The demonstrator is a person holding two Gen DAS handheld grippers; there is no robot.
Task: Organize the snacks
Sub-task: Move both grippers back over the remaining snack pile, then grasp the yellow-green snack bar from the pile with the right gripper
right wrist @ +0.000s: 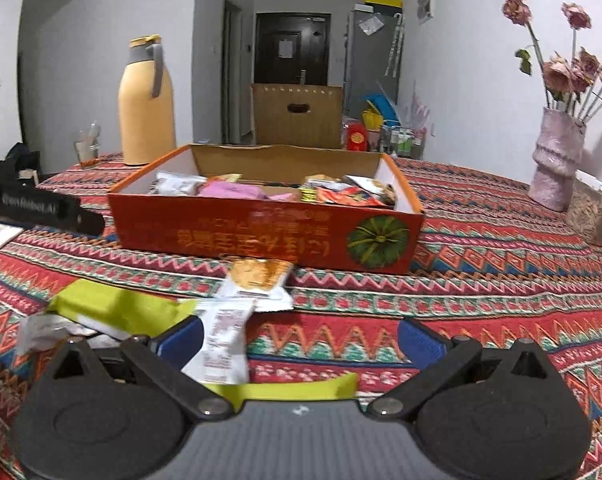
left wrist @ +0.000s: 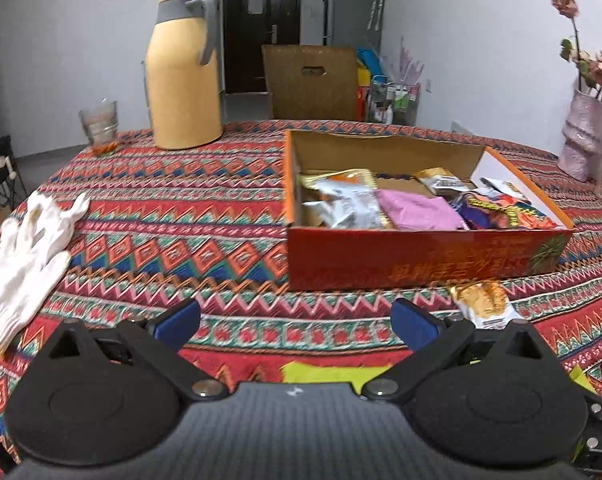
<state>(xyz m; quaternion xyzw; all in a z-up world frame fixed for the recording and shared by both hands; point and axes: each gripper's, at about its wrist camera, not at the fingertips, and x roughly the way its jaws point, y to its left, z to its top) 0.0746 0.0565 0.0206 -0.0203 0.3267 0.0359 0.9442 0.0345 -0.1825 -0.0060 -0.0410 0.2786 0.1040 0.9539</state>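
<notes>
**Snack box half-filled, loose packets waiting in front**

On the far left of the surface (left wrist: 229,184) lies a white glove (left wrist: 25,252), flat on the patterned cloth. Moving along, a glass (left wrist: 99,126) stands at the back edge, and just beside it the yellow thermos jug (left wrist: 183,76), upright. Down low, the left hand-held gripper (left wrist: 295,322) hovers with its blue pads spread wide, nothing between them. Across to the middle now: the red cardboard box (left wrist: 421,258) sits open-topped, with a silver packet (left wrist: 351,206), a pink packet (left wrist: 415,210) and several colourful wrappers lying inside. Right in front of the box, on the cloth, rests an orange-and-white snack packet (right wrist: 259,276), and near it a lime-green packet (right wrist: 113,306) and a white wrapper (right wrist: 225,344) overlapping each other. The right hand-held gripper (right wrist: 301,342) is wide apart too, gripping nothing, its left pad just beside that white wrapper. Far right, a pink vase (right wrist: 557,164) of dried roses stands well apart from the box.
</notes>
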